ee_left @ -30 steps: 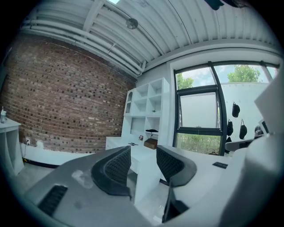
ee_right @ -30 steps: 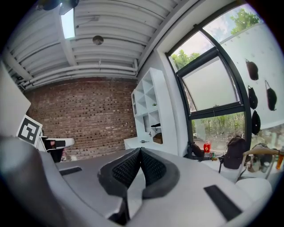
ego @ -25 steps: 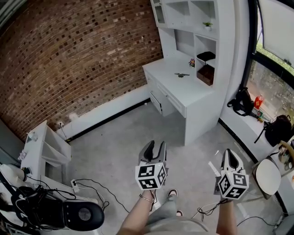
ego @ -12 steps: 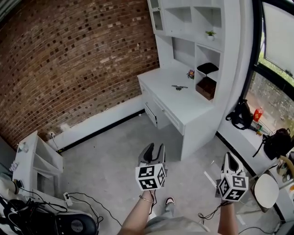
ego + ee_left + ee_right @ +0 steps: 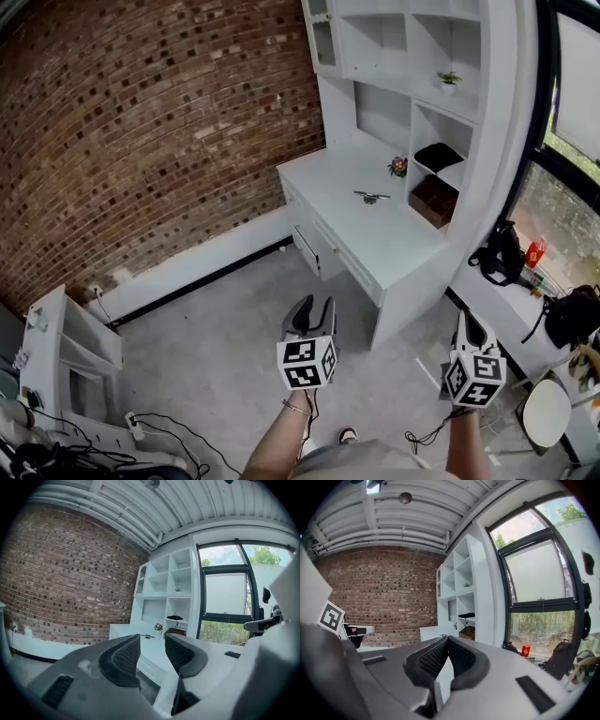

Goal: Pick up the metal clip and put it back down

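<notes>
The metal clip (image 5: 372,197) is a small dark piece lying on the white desk (image 5: 375,234) far ahead of both grippers. It also shows tiny in the left gripper view, as the clip (image 5: 147,636) just above the gap between the jaws. My left gripper (image 5: 313,306) hangs over the grey floor, open, with nothing between its pads (image 5: 125,654). My right gripper (image 5: 466,323) hangs beside the desk's near corner, shut and empty; in its own view the right gripper (image 5: 448,641) has its pads touching.
White shelving (image 5: 412,56) rises behind the desk, with a small flower pot (image 5: 398,167), a black item (image 5: 438,155) and a brown box (image 5: 434,199). A brick wall (image 5: 141,122) runs left. A low white shelf (image 5: 66,347), floor cables (image 5: 178,436), a black bag (image 5: 502,251) and a round stool (image 5: 548,412) stand around.
The view has advanced toward the desk, which now sits closer and more central. The black chair at lower left has left the frame. Both grippers keep their places and states.
</notes>
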Demonstrator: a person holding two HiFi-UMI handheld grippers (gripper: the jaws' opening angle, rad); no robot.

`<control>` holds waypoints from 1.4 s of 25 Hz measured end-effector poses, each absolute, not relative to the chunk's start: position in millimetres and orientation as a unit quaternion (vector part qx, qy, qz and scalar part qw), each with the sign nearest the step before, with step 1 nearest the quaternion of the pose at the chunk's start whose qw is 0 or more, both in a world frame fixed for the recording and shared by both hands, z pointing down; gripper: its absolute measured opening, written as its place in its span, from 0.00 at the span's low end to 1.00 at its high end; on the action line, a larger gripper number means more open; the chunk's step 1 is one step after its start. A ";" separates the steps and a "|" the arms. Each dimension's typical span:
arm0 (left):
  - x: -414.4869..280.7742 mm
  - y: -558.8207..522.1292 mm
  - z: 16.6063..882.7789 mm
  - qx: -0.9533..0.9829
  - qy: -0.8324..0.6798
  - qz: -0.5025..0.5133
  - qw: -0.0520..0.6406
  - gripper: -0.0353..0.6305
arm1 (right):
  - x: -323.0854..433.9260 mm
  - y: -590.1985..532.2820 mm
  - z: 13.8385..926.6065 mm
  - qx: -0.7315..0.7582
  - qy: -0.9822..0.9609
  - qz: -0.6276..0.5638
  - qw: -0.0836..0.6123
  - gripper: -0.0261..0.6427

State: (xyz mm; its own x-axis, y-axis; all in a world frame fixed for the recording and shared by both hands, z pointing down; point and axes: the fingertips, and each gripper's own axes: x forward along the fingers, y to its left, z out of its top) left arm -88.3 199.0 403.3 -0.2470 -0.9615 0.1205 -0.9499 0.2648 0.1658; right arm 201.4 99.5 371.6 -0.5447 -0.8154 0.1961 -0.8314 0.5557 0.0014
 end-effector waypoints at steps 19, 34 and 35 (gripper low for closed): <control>-143.6 92.1 456.4 0.605 -0.783 -0.006 0.141 0.30 | 152.3 -27.6 410.1 0.487 -0.863 0.079 0.103 0.04; -184.9 -103.3 421.2 0.601 -0.791 0.002 0.110 0.30 | 95.2 -226.1 400.2 0.458 -0.880 0.089 0.089 0.04; -186.1 -114.3 422.2 0.601 -0.792 0.001 0.111 0.30 | 92.1 -237.8 399.1 0.455 -0.882 0.087 0.091 0.04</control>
